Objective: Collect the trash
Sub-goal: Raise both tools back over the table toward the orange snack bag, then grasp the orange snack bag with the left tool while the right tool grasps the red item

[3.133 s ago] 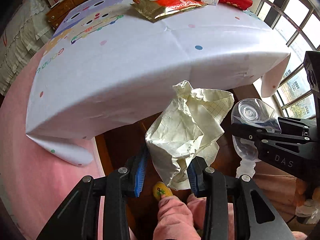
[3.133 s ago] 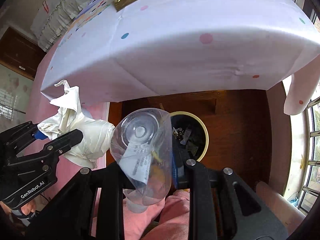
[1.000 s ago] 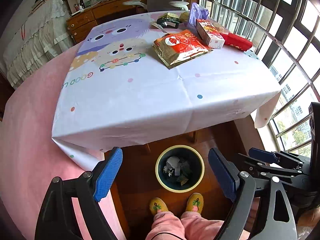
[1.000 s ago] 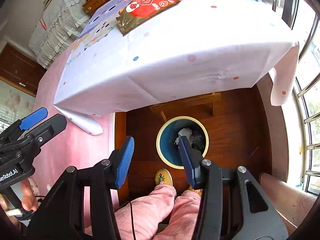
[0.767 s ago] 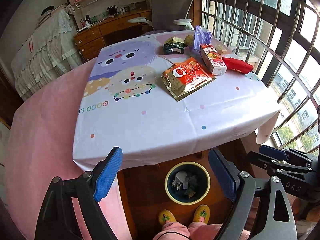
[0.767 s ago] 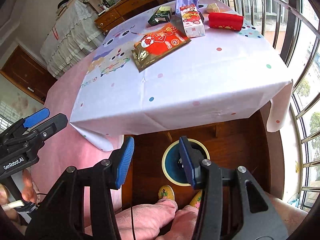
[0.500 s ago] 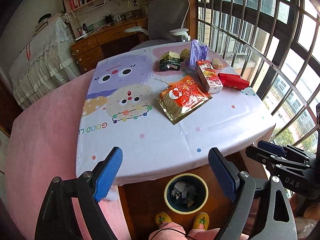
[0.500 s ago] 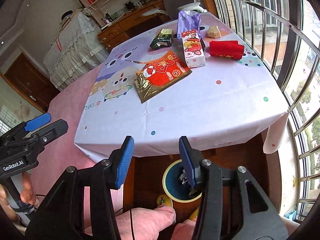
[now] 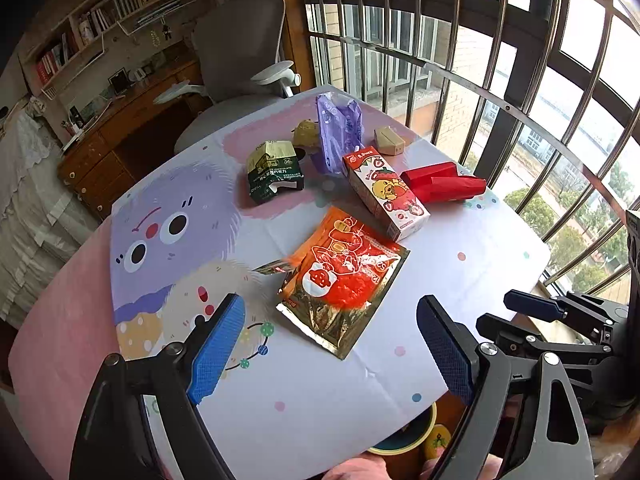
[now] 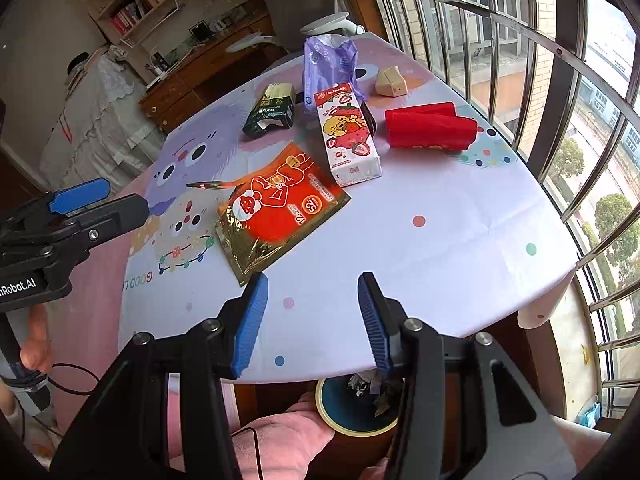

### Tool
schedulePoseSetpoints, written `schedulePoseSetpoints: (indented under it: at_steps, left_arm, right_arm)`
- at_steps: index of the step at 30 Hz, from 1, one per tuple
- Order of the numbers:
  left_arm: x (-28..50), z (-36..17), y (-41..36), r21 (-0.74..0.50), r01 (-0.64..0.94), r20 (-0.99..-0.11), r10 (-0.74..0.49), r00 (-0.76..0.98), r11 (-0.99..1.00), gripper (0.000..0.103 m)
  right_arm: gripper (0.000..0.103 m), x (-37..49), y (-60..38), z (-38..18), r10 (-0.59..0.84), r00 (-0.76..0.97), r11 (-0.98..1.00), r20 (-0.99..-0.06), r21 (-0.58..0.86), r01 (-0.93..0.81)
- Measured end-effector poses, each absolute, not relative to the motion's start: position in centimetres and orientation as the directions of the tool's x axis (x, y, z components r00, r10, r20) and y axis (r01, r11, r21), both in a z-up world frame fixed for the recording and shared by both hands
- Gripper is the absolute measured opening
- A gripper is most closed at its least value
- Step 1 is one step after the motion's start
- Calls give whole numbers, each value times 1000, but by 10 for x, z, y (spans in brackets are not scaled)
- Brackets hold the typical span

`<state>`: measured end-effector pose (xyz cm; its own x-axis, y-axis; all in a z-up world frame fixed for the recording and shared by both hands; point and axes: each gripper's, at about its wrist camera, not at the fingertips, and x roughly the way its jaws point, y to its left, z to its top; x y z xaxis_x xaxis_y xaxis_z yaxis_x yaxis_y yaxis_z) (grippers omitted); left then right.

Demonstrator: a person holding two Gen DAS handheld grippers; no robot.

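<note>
Blue pads on both my grippers are bare now. A few seconds back the left gripper (image 9: 326,354) was clamped on a crumpled paper wad and the right gripper (image 10: 314,322) had a clear plastic bottle; both got dropped in the bin, and I've since swung up from looking under the table to looking across the top of it. Both sets of jaws are spread wide with nothing between them.

The trash bin (image 10: 352,420) is down on the floor by my feet, half tucked under the tablecloth (image 9: 328,392) edge, with scraps showing inside. So that round is done and I'm lining up for the next one.

Still plenty left on the table. Closest to me is the orange and gold snack bag (image 9: 344,280), lying flat with a torn strip (image 9: 274,267) just beside its corner. Behind it sits the strawberry milk carton (image 9: 386,192) on its side, the red packet (image 9: 442,186) near the window edge, the dark green chocolate box (image 9: 274,170), the purple plastic bag (image 9: 338,134), and a couple of small tan bits at the far end.

My guess is the snack bag goes next since it's right between my left fingers in view. It's flat and slippery-looking, so I'd probably have to pinch an edge.
</note>
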<state>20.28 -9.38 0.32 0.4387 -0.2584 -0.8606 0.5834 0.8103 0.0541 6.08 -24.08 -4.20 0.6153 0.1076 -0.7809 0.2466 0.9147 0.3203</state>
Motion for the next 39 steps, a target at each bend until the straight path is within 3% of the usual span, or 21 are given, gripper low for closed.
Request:
schedulePoseSetpoints:
  at_steps: [8,17,24,27,29,30,32,33,39]
  left_arm:
    - [342,-82,-100,-106,680,-932,-312,187,725,89]
    - [370,-176,-119,-241,744,-959,-272,-83,624,89]
    - [357,-188,-135,-94,802,-984,-178,16,590,88]
    - [351,-187,-138,-40,825,-985,-163,63,563,75]
    - [349,-185,-137,-54,831,-982,-182,58,554,66]
    - [349,-183,-134,-61,831,-979,-197,59,552,59]
    - [352,-178,-127,-61,828,-972,-220,76,557,33]
    - [355,-176,-124,-71,824,-971,-227,71,561,26]
    - [378,-157,-102,-181,760,-956,-294,14,624,8]
  right_arm:
    - [44,132,-261,-53,-61,580,850,-813,262,457]
    - [43,175,-270,-76,-146,530,799,-836,216,561]
    - [43,179,-279,-70,-231,510,801,-828,136,583]
    - [53,184,-287,-63,-288,495,811,-820,66,581]
    - [53,188,-293,-60,-306,494,831,-814,24,555]
    - [54,190,-295,-59,-316,493,847,-810,-7,532]
    - [54,195,-295,-57,-352,490,877,-798,-98,471]
    - [55,197,-295,-57,-364,489,890,-792,-141,433]
    - [56,216,-292,-79,-406,465,912,-787,-378,157]
